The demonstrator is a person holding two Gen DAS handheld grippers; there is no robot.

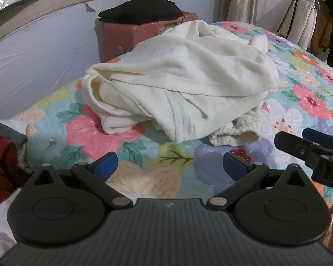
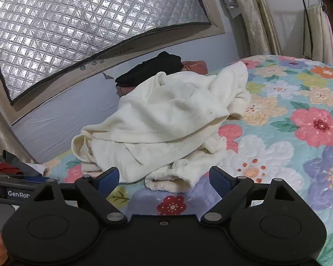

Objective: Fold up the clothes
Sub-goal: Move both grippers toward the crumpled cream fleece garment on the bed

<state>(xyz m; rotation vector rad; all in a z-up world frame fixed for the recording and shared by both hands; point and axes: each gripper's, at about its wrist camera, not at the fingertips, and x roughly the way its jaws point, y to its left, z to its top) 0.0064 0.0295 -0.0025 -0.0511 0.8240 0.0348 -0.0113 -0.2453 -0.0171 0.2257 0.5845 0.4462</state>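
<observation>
A crumpled cream fleece garment (image 1: 182, 75) lies in a heap on the floral bedspread (image 1: 88, 130), with a ribbed cuff (image 1: 233, 136) at its near edge. My left gripper (image 1: 169, 166) hovers open just short of the heap, nothing between its blue pads. In the right wrist view the same garment (image 2: 166, 119) fills the middle, its cuff (image 2: 173, 179) lying between the spread fingers of my open right gripper (image 2: 164, 178), which holds nothing. The right gripper's side shows at the edge of the left view (image 1: 310, 148).
A pink suitcase (image 1: 131, 37) topped with a black folded garment (image 1: 142, 8) stands behind the bed by the wall. Red and white clothes (image 1: 0, 161) lie at the left. A clothes rack (image 1: 317, 22) with hanging garments stands at the far right. Curtains (image 2: 253, 17) hang beside a foil-covered window (image 2: 77, 22).
</observation>
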